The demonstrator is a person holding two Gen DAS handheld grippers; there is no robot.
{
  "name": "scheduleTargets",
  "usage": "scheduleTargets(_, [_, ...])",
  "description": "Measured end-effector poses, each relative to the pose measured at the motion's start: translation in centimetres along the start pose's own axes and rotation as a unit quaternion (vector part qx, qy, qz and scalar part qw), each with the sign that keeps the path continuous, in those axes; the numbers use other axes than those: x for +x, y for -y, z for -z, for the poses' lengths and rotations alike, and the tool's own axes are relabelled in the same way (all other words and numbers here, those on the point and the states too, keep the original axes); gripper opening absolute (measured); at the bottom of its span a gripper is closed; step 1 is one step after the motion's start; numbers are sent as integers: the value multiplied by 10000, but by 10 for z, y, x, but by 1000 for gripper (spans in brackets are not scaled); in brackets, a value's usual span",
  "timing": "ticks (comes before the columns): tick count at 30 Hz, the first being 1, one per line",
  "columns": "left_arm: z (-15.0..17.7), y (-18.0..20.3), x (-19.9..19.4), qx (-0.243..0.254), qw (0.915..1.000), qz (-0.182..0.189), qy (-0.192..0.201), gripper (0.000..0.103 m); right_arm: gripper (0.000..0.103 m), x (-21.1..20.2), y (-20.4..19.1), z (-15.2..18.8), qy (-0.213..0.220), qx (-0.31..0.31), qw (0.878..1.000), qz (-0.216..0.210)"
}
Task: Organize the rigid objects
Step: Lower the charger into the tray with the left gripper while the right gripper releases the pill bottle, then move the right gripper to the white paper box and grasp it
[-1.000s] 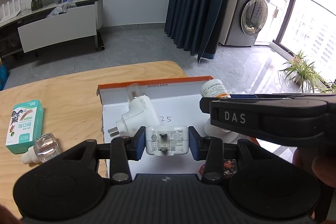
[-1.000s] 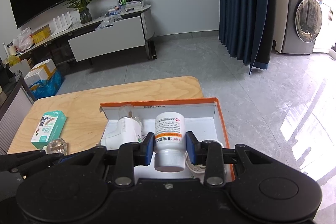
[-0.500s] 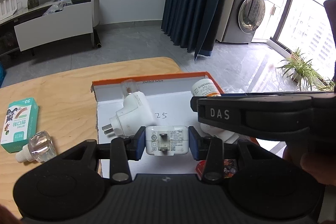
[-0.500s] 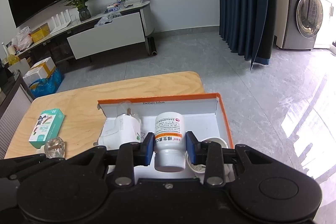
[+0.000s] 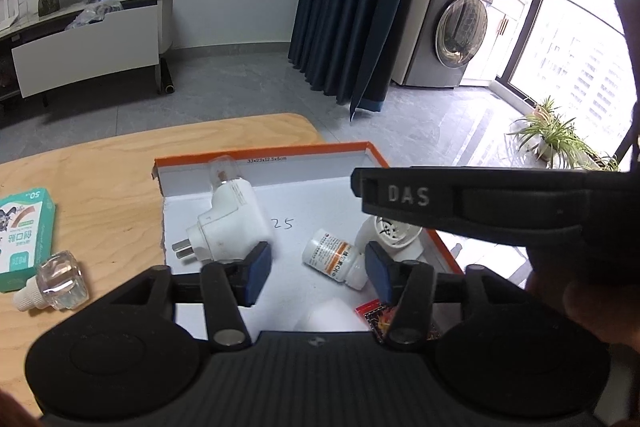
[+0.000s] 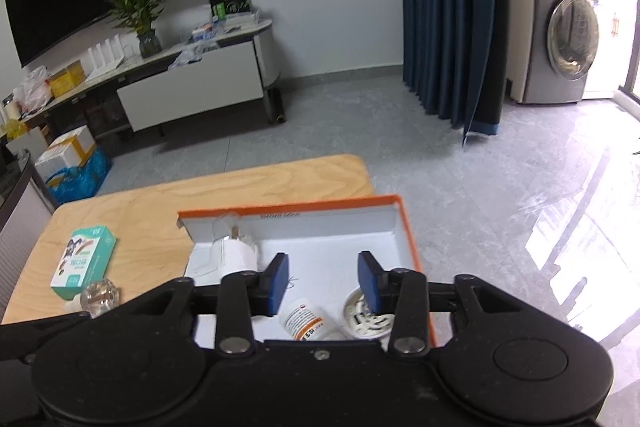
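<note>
An orange-rimmed white box (image 5: pixel 264 157) (image 6: pixel 288 209) lies on the wooden table. In it lie a white plug-in device (image 5: pixel 232 223) (image 6: pixel 236 253), a white pill bottle (image 5: pixel 334 259) (image 6: pixel 306 323) on its side, a round white vented item (image 5: pixel 394 233) (image 6: pixel 362 315) and a white charger (image 5: pixel 332 315) below my left gripper. My left gripper (image 5: pixel 318 271) is open and empty above the box. My right gripper (image 6: pixel 323 281) is open and empty above the bottle; its body (image 5: pixel 480 203) crosses the left wrist view.
Left of the box on the table (image 5: pixel 100 179) (image 6: pixel 160 211) lie a teal carton (image 5: pixel 24 227) (image 6: pixel 82 261) and a clear glass stopper bottle (image 5: pixel 56 279) (image 6: pixel 98 297). A small red packet (image 5: pixel 376 313) lies at the box's near right. The table's far edge drops to the floor.
Both grippers have opened. The left let go of the white charger and the right let go of the pill bottle, which now lies on its side in the box.
</note>
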State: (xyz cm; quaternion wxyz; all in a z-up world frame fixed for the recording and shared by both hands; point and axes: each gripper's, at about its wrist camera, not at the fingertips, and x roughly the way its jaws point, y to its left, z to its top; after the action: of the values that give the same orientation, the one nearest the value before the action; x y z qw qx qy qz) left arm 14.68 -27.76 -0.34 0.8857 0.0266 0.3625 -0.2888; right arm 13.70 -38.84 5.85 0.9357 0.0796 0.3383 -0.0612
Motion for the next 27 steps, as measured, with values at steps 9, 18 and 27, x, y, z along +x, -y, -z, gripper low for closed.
scheduleTargets(9, [4,-20,-31,-179,9989,-411,136,73,70,-34,1,8,200,120,9997,122])
scheduleTargets(18, [19,-58,-75,-411,9958,-779,247,77,79,-60,-27,32,197,-10,9998,-40])
scheduleTargets(27, [40,-122,-123,-859,9865,-1364,300,79,79,-71,-70,57,8,-314,9983,-496])
